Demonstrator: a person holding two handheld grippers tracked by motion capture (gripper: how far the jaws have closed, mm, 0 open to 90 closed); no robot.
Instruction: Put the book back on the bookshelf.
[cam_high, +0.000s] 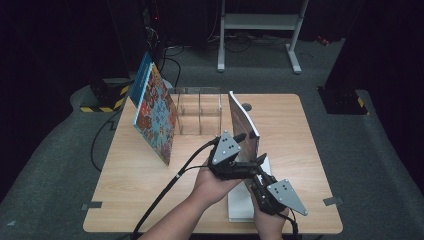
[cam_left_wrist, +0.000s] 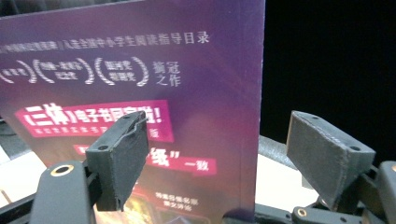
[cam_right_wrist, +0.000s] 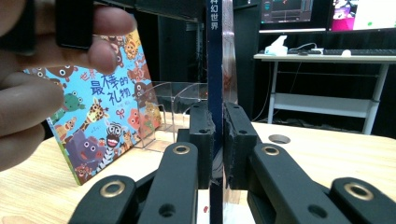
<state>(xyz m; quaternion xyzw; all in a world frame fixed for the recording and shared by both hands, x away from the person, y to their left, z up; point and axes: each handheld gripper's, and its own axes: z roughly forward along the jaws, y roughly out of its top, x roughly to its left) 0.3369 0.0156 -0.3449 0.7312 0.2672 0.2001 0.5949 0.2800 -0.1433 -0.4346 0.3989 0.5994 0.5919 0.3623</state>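
A thin purple book (cam_high: 245, 125) stands upright on edge near the middle of the table (cam_high: 140, 185). My right gripper (cam_high: 256, 181) is shut on its lower near edge; in the right gripper view the two pads (cam_right_wrist: 218, 121) clamp the dark blue spine (cam_right_wrist: 215, 56). From the left, my left gripper (cam_high: 248, 161) reaches the same book. Its jaws (cam_left_wrist: 219, 135) stand open, with the edge of the purple cover (cam_left_wrist: 140, 70) between them and neither pad pressing on it.
A colourful picture book (cam_high: 155, 112) leans against a clear acrylic holder (cam_high: 197, 110) at the back left. Under my hands a white book (cam_high: 240, 205) lies flat near the front edge. There is a round hole (cam_high: 246, 106) in the table behind the upright book.
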